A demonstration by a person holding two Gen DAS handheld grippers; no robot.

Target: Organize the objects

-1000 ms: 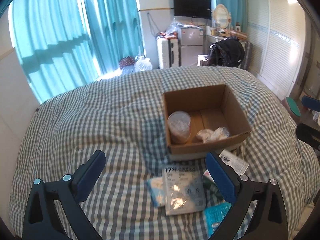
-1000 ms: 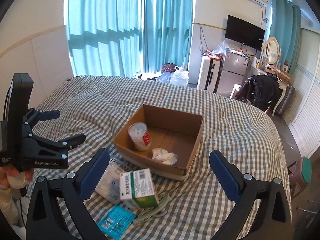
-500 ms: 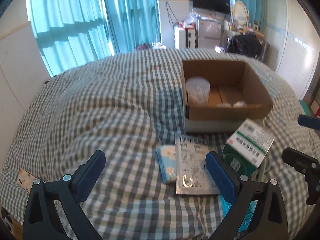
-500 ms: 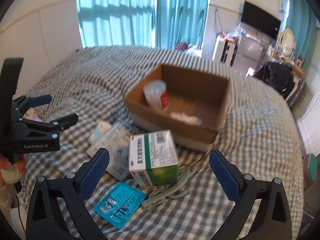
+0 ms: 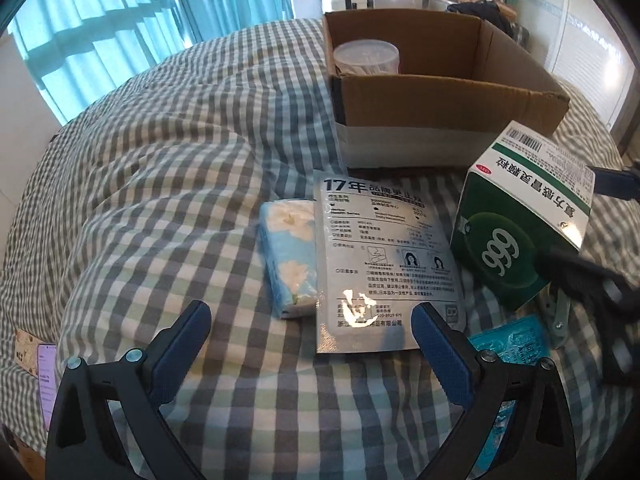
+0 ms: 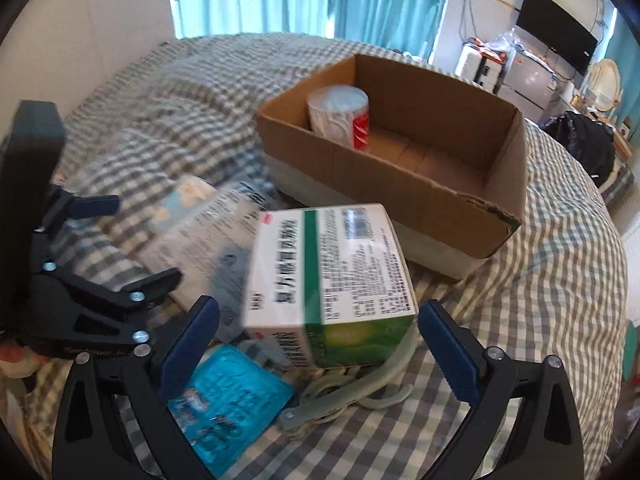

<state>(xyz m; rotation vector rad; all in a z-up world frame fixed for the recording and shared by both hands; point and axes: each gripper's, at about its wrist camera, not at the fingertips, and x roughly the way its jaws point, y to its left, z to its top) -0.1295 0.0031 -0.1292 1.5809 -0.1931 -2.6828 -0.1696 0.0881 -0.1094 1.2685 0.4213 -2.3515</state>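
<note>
- Your left tool [image 5: 310,338] hangs with its jaws spread wide and nothing in them; the lower edge of the silver pouch [image 5: 384,264] lies on the bed between the two pads, not touched by either.
- Your right tool [image 6: 318,328] has just been narrowing its jaws, yet they stand wide apart. The green-and-white medicine box [image 6: 328,280] sits between the pads with a gap showing on each side, so nothing is gripped.
- The cardboard box [image 5: 440,100] sits at 12 o'clock of the loose pile, open at the top. A lidded plastic cup [image 5: 366,58] stands in its near-left corner; the rest of its floor that shows is bare.
- The silver pouch's top edge comes close to the box's near wall. The blue floral tissue pack [image 5: 290,256] lies against the pouch at 9 o'clock.
- The medicine box stands tilted at 3 o'clock of the pouch, just before the carton's near-right corner.
- A teal blister pack [image 6: 228,396] lies at 7 o'clock of the medicine box, beside your right tool's left pad. Pale green tongs [image 6: 352,388] lie under the box's near edge.
- The checked bed cover [image 5: 180,152] is open from 9 to 11 o'clock of the pile.
- In the right wrist view your left tool is close at 9 o'clock.
</note>
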